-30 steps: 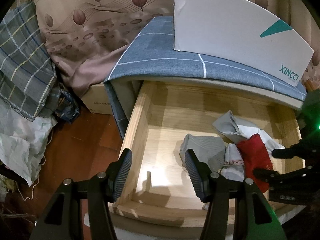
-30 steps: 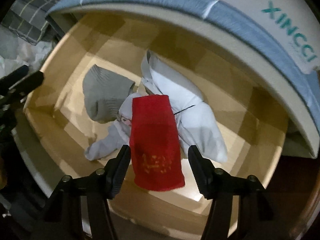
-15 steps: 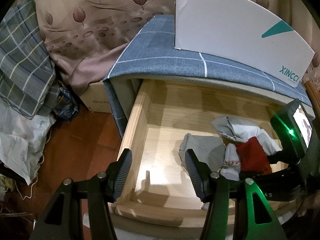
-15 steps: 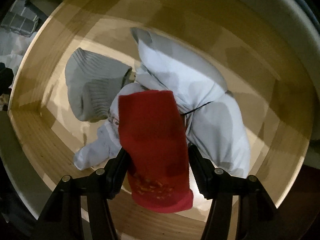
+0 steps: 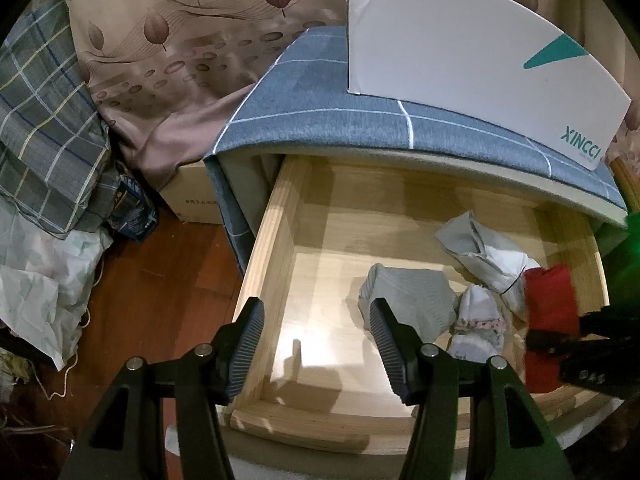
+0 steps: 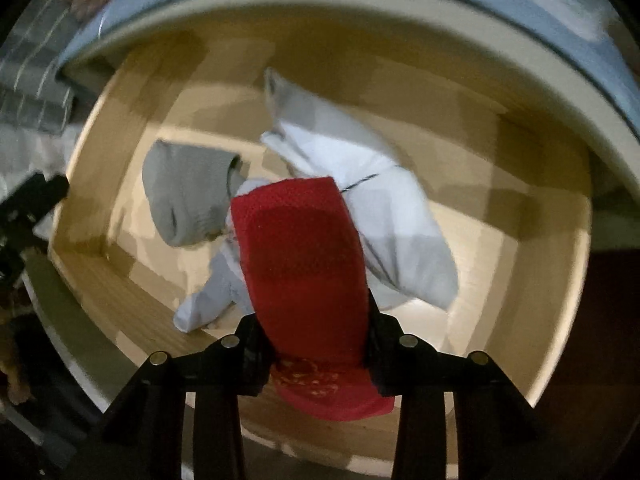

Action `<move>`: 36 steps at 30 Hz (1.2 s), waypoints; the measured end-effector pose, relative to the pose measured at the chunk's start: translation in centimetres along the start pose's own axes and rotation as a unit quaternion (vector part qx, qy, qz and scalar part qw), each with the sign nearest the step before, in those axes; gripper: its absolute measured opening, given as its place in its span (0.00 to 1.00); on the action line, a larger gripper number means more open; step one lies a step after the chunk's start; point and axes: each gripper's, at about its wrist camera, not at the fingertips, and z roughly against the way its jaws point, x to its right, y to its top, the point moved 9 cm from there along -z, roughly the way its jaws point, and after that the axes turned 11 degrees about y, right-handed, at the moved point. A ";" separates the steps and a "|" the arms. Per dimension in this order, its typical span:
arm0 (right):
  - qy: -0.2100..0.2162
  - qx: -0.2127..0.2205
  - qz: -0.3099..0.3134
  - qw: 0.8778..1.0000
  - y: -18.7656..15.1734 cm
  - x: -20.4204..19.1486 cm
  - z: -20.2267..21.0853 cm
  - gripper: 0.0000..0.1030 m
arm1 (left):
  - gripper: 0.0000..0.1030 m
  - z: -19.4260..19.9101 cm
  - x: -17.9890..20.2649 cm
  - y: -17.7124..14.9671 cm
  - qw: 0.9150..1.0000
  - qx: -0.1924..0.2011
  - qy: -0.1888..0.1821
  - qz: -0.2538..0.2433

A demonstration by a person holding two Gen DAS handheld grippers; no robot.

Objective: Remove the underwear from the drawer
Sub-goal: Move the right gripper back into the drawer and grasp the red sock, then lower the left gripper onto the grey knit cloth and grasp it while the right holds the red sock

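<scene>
Right gripper (image 6: 312,320) around red underwear (image 6: 300,256) (drawer (image 5: 276,240))

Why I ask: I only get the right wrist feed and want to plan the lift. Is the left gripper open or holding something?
Observer: The left gripper is open and holds nothing. It hangs over the front left corner of the drawer.
Operator: Is anything above the drawer that I could hit while lifting the red underwear?
Observer: A white box stands on the cloth-covered cabinet top, set back from the drawer opening.
Operator: And what is beside the cabinet?
Observer: To its left is a wood floor, with a cardboard box against the cabinet's side.
</scene>
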 end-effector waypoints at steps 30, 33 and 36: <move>0.053 0.084 -0.157 0.983 -1.3 4.9 3.0 0.34 | 0.58 -3.5 5.5 -1.3 0.988 -0.104 -0.070 -0.090; 0.056 0.084 -0.157 0.982 -1.3 4.8 3.0 0.34 | 0.58 -4.4 6.3 -0.6 0.985 -0.118 -0.079 -0.093; 0.059 0.085 -0.158 0.982 -1.2 4.8 2.9 0.35 | 0.63 -5.4 7.2 -0.2 0.981 -0.145 -0.095 -0.085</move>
